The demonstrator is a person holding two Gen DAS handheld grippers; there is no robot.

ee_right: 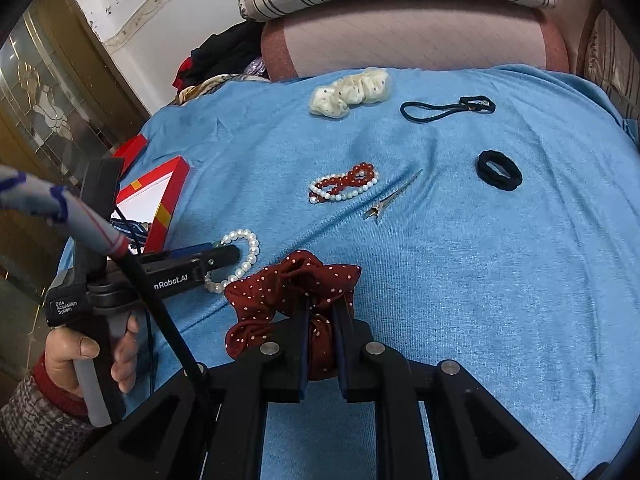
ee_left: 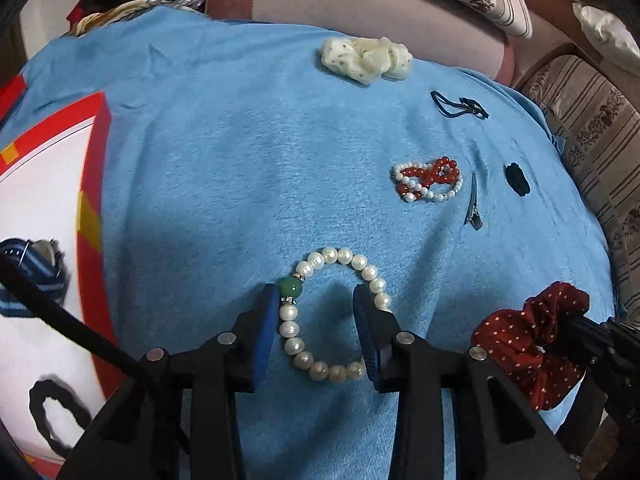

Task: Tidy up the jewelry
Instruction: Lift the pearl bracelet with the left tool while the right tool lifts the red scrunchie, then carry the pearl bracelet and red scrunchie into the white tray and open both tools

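Pearl bracelet (ee_left: 336, 312) straddled by spread left claw (ee_left: 316, 300); right claw (ee_right: 323, 312) pinches red scrunchie (ee_right: 292, 284).

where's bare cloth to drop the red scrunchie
Free: the wide blue cloth right of the red scrunchie, below the black hair tie and metal clip. Crowded: around the red-and-white bracelet and by the pearl bracelet.

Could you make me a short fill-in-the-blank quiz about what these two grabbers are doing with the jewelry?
1. The right gripper is shut on the ____ polka-dot scrunchie.
2. The left gripper is open around the pearl bracelet, which has one ____ bead.
3. Everything lies on a ____ cloth.

Missing words: red; green; blue
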